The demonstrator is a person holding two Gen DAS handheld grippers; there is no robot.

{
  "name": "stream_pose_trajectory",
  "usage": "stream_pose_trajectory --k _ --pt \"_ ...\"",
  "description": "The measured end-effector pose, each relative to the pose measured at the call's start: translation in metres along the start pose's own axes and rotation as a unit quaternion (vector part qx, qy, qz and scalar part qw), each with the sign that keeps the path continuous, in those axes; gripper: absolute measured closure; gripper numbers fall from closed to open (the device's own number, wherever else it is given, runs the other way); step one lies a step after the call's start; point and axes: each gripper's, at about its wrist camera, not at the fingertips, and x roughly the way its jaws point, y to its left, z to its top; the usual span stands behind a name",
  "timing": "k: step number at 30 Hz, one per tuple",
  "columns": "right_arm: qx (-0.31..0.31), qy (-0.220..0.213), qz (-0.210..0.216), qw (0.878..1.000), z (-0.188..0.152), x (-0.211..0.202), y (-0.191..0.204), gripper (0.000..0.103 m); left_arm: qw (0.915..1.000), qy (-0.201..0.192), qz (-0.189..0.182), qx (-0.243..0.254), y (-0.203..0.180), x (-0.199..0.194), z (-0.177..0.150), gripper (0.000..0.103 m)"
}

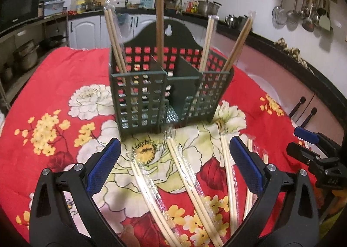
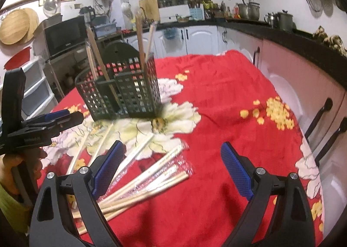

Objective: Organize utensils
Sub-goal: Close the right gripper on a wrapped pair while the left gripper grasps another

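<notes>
A dark green slotted utensil caddy (image 1: 171,86) stands on the red floral cloth, also in the right wrist view (image 2: 121,93). Several wrapped chopstick pairs stand upright in its compartments (image 1: 160,21). More wrapped chopstick pairs lie loose on the cloth before it (image 1: 188,179), also in the right wrist view (image 2: 149,179). My left gripper (image 1: 174,156) is open and empty, hovering over the loose chopsticks. My right gripper (image 2: 172,164) is open and empty above the other pile. Each gripper shows at the edge of the other's view (image 1: 312,147) (image 2: 49,123).
The red floral cloth (image 2: 227,95) covers the table. White cabinets with dark handles (image 2: 321,117) run close along the right edge. A counter with pots and hanging ladles (image 1: 303,13) lies behind. A microwave (image 2: 65,34) stands at the left.
</notes>
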Motion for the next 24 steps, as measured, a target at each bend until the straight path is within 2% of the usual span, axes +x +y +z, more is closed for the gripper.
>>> stream_pose_trajectory --k 2,11,18,21,24 --pt "0.003 0.01 -0.004 1.0 -0.004 0.004 -0.001 0.015 0.9999 0.008 -0.007 -0.001 -0.001 0.005 -0.002 0.011" --pt "0.049 0.058 -0.004 0.997 -0.013 0.028 -0.014 0.032 0.9982 0.058 -0.017 0.001 -0.003 0.037 -0.005 0.012" --pt "0.095 0.096 0.013 0.991 -0.022 0.048 -0.026 0.049 0.9958 0.09 -0.018 -0.006 0.002 0.06 0.001 0.026" --pt "0.105 0.095 0.014 0.99 -0.024 0.049 -0.029 0.055 0.995 0.097 -0.02 -0.009 0.004 0.066 0.002 0.033" --pt "0.104 0.096 0.011 0.99 -0.025 0.05 -0.03 0.065 0.9944 0.104 -0.015 -0.012 0.005 0.073 0.002 0.038"
